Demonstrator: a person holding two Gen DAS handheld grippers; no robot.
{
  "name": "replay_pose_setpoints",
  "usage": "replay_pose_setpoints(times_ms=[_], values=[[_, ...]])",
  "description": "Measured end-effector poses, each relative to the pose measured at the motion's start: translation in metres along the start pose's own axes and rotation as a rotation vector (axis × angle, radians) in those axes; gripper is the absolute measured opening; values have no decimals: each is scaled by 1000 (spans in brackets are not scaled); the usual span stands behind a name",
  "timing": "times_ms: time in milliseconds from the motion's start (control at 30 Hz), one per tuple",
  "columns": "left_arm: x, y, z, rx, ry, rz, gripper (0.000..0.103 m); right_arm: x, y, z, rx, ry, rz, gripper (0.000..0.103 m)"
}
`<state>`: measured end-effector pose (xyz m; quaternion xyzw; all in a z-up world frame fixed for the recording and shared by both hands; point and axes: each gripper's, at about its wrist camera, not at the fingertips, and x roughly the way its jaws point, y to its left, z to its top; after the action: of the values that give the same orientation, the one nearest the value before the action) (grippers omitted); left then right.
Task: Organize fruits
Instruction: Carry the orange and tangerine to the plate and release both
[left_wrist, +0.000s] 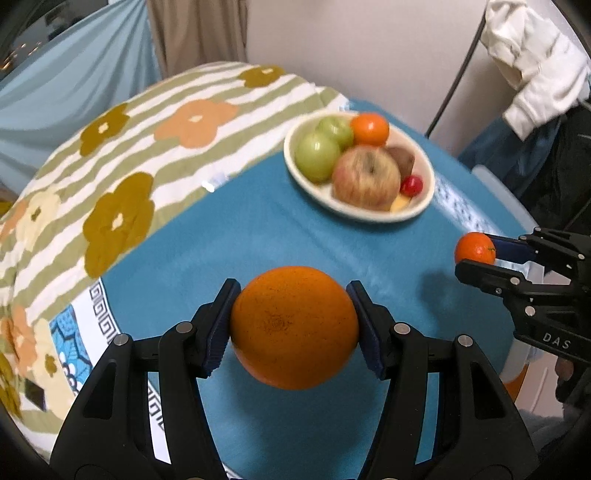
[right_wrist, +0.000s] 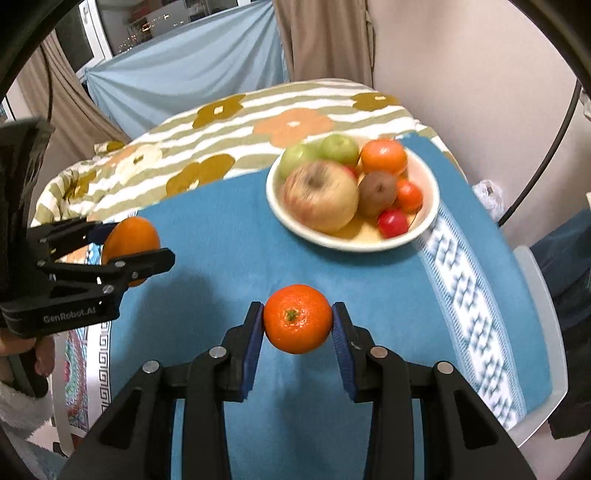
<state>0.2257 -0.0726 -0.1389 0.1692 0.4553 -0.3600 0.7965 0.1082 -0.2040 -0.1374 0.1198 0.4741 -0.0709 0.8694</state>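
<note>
Here, two hand-held grippers above a blue cloth (left_wrist: 207, 236), each with fruit between blue pads.

Left gripper (left_wrist: 294, 325): jaws about halfway apart, pads pressed on both sides of a large orange (left_wrist: 294, 328), lifted clear of the cloth. Same orange seen from the right wrist view at the left edge (right_wrist: 130, 236), partly hidden behind the near black finger.

Right gripper (right_wrist: 297, 319): jaws drawn in narrow, clamped on a small mandarin (right_wrist: 297, 318), green stem end facing the camera, also off the cloth. Seen from the left wrist view at the far right, with the mandarin (left_wrist: 475, 248) at the fingertips.

Farther back on the blue cloth, a white bowl (right_wrist: 430, 218), well apart from both grippers. Inside: a big red-yellow apple (right_wrist: 320, 195), two green apples (right_wrist: 339, 148), an orange-coloured fruit (right_wrist: 384, 156) at the back rim, a brown kiwi-like fruit (right_wrist: 377, 192), a small red round fruit (right_wrist: 392, 222). All somewhat blurred.

Beyond the blue cloth, a striped floral cover (left_wrist: 122, 155) in green, white, mustard and peach. To the right, a patterned white-and-blue band (right_wrist: 469, 295) along the cloth's edge. Behind, a pale blue draped sheet (right_wrist: 184, 70), beige curtains (right_wrist: 325, 37), a plain pale wall (left_wrist: 351, 44). White garment (left_wrist: 535, 62) hanging at upper right in the left wrist view.
</note>
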Motion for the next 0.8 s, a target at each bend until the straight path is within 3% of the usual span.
replay_pose_setpoints(times_ms=[367,800], values=[[4,-37,72,-74,-53,38,64,-11,-60,67,-99,-27,83,34],[69,-64,144,-128,-45,64,64,16,-127,119,-149,-24,132,34]])
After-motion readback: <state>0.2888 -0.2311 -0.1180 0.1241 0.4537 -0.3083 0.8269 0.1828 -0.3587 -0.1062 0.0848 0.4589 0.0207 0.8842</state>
